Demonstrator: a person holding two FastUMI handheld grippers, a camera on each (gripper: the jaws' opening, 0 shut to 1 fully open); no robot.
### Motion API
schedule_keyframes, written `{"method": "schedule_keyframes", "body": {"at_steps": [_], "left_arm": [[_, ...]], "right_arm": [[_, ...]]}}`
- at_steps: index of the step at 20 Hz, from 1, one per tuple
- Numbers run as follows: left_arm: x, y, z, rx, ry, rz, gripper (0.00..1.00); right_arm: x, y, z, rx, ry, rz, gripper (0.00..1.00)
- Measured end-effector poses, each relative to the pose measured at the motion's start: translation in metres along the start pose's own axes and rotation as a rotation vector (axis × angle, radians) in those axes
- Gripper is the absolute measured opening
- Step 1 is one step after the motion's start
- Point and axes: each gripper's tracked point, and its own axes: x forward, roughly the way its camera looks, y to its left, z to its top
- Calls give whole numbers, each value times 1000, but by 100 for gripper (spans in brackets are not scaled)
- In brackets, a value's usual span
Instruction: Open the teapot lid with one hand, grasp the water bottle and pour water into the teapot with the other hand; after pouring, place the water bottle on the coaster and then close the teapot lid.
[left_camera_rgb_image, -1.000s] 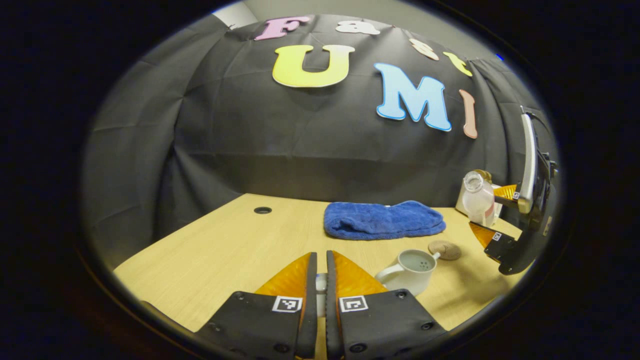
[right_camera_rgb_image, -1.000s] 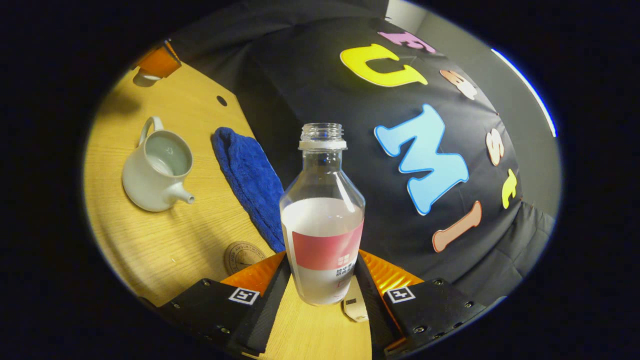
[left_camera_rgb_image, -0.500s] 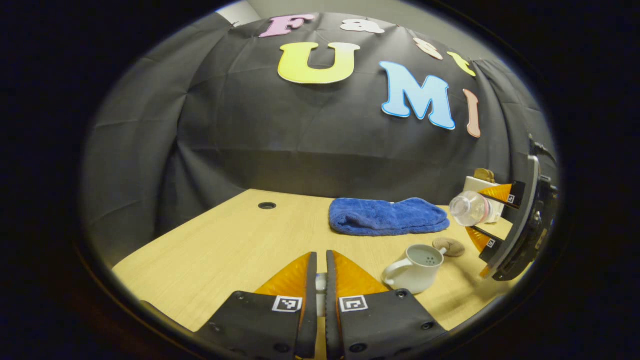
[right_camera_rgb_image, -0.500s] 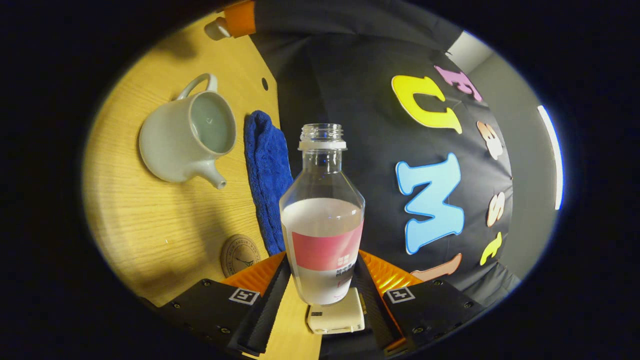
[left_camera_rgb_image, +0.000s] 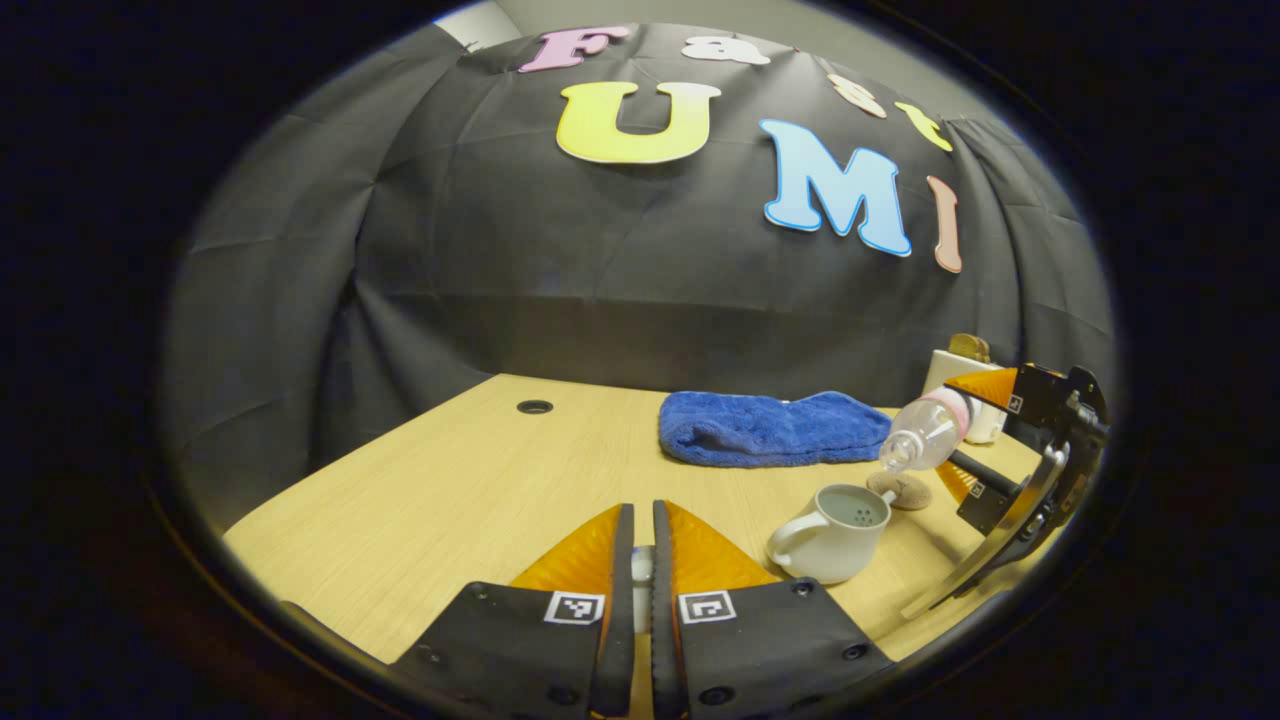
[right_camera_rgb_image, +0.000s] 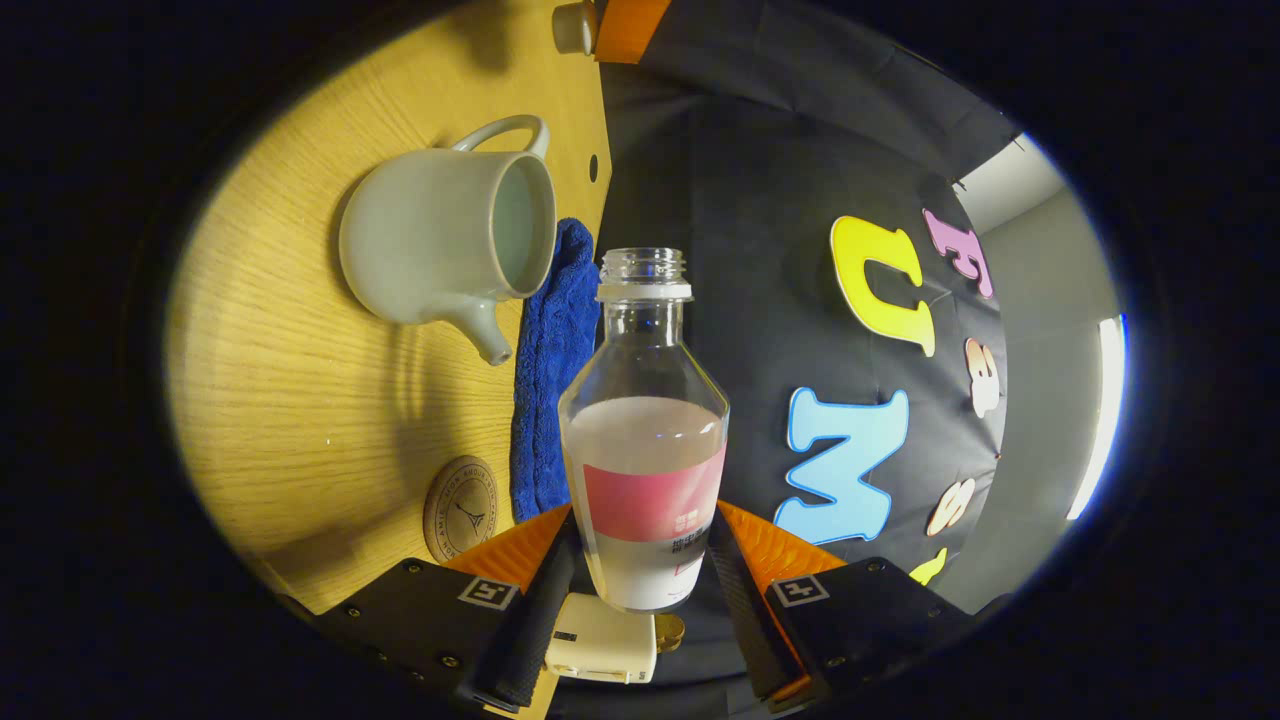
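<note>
right gripper (right_camera_rgb_image: 645, 560): pinching bottle (right_camera_rgb_image: 645, 430), now tipping it further, mouth just above teapot (left_camera_rgb_image: 835, 518)
left gripper (left_camera_rgb_image: 641, 600): fingers pressed nearly together on lid (left_camera_rgb_image: 641, 575), staying put
teapot: sitting open on table (left_camera_rgb_image: 480, 490), near coaster (right_camera_rgb_image: 460, 508)
towel (left_camera_rgb_image: 770, 428): unchanged

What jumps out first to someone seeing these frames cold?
The uncapped water bottle, clamped in the right hand-held gripper and tipped neck-down toward the open teapot at the table's right side. Behind the teapot lies a folded blue towel, with a round coaster beside it. In the left gripper view, the left hand-held gripper is pinched nearly shut on a small pale piece, probably the lid.
</note>
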Motion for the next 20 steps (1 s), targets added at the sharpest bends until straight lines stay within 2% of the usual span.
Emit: {"method": "schedule_keyframes", "body": {"at_steps": [8,20], "left_arm": [[0,0,-1,3,7,-2,14],[3,-2,-7,8,22,-5,14]], "right_arm": [[4,-10,5,-122,-36,-58,76],[9,-24,12,-210,-66,-99,76]]}}
